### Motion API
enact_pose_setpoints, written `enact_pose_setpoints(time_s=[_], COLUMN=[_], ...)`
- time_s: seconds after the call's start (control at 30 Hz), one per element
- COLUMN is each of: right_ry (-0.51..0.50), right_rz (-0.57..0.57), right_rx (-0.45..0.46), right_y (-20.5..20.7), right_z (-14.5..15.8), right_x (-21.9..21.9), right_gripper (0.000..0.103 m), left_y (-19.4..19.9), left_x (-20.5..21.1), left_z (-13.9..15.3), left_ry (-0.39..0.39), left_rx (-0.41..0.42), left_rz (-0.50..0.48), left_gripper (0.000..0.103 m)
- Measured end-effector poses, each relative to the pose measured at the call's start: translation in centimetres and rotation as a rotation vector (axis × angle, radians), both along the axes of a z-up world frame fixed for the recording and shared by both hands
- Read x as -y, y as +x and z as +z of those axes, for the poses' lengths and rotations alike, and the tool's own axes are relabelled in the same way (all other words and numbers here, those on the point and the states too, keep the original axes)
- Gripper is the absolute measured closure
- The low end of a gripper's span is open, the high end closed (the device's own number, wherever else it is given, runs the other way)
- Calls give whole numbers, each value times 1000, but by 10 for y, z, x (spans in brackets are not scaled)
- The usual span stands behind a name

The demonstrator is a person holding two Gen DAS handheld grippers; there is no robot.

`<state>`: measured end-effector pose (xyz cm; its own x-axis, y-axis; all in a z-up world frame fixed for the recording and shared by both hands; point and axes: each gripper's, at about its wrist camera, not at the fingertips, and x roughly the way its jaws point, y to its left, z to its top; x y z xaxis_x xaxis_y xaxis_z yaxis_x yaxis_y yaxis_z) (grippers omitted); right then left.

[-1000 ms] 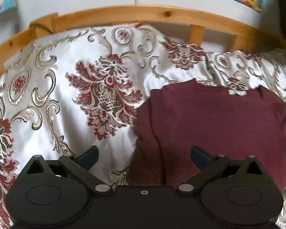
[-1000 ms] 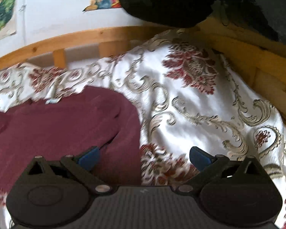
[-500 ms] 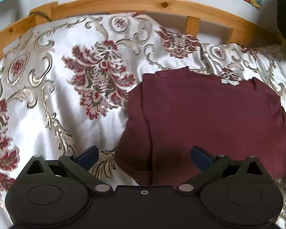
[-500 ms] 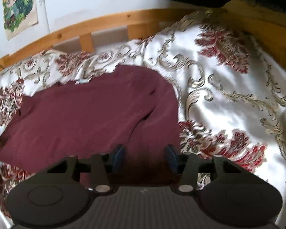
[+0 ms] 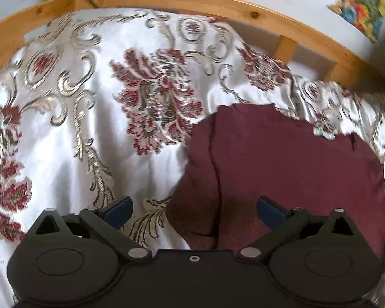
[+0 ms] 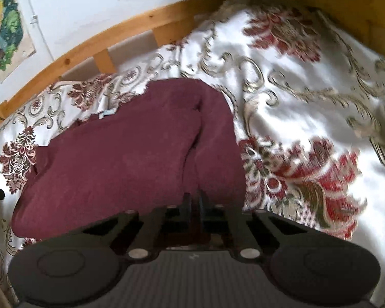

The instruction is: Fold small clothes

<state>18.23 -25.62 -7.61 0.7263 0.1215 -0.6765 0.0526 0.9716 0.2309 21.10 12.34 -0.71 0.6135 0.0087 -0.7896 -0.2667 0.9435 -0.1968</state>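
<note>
Maroon knit fabric fills the middle of both wrist views: a small dark-red garment lies flat on a white satin bedspread woven with red flowers and pale gold scrolls. We see a light wooden bed rail curving behind the bedspread, and beyond it a pale wall with colourful paper pictures stuck to it.

From our left wrist camera, the garment sits on the right half of the bed, its left edge rounded where a sleeve is folded in, a small pale label at its far edge. Our left gripper hangs just above the garment's near left corner. Its jaws are spread wide, one blue pad over bare bedspread and the other over the maroon cloth, with nothing pinched between them.

From our right wrist camera, the same garment stretches away to the left, a long fold running down its right side toward us. Our right gripper sits at the near right edge of the cloth. Its jaws have just been closing and now stand pressed together, with the maroon fabric gathered up between the black fingers into a raised pinch. This view is blurred at the right.
</note>
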Motion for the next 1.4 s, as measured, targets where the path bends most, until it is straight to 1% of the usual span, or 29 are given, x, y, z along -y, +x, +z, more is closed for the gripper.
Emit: enact_pose_setpoints(time_s=[0.2, 0.3, 0.33, 0.37, 0.43, 0.47, 0.53, 0.57, 0.6, 0.63, 0.67, 0.73, 0.77, 0.83, 0.93, 1.1, 1.2, 1.27, 1.3, 1.4], right_ry=[-2, -24, -22, -21, -41, -48, -40, -41, -51, -68, -91, -123, -127, -115, -117, -159, -205, -225, -233, -267], right_rz=[-23, -15, -13, -12, -18, -19, -22, -25, -28, -33, -39, -47, -48, -47, -43, -27, -31, -22, -12, 50], right_rx=[-36, -30, -29, -26, -18, -12, 1, 6, 7, 7, 7, 5, 6, 8, 22, 42, 77, 107, 127, 200], right_y=[-3, -5, -5, -6, -6, -7, -7, -7, -6, -6, -6, -6, -6, -6, -7, -8, -9, -11, -12, -16], right_z=[-6, -6, -5, -5, -4, -3, -2, -1, 0, 1, 1, 1, 1, 1, 3, 7, 12, 18, 21, 28], right_x=[-1, -4, -5, -5, -6, -6, -6, -6, -6, -7, -8, -9, -9, -8, -9, -15, -20, -26, -30, -47], right_gripper=[97, 94, 88, 85, 71, 67, 53, 47, 35, 27, 24, 16, 14, 6, 1, 1, 0, 0, 0, 0], left_y=[-1, 1, 2, 3, 4, 5, 5, 4, 5, 5, 5, 5, 5, 5, 6, 9, 11, 12, 12, 17], left_x=[-15, -15, -14, -13, -10, -10, -10, -10, -11, -10, -10, -10, -10, -11, -10, -10, -11, -13, -17, -31], left_z=[0, -3, -4, -6, -8, -8, -8, -8, -9, -9, -9, -9, -9, -10, -10, -11, -12, -9, -8, -5], left_ry=[-67, -75, -74, -72, -67, -66, -67, -68, -69, -69, -69, -69, -69, -70, -69, -73, -88, -110, -134, -195], left_rx=[-5, -26, -36, -44, -54, -55, -55, -57, -59, -61, -62, -64, -64, -65, -74, -82, -93, -76, -61, -17], left_rz=[64, 66, 61, 55, 46, 43, 45, 46, 46, 45, 44, 40, 40, 40, 40, 36, 37, 29, 27, 48], left_gripper=[1, 1, 1, 1, 1, 1, 1, 1, 1, 1, 1, 1, 1, 1, 1, 1, 1, 1, 1, 1])
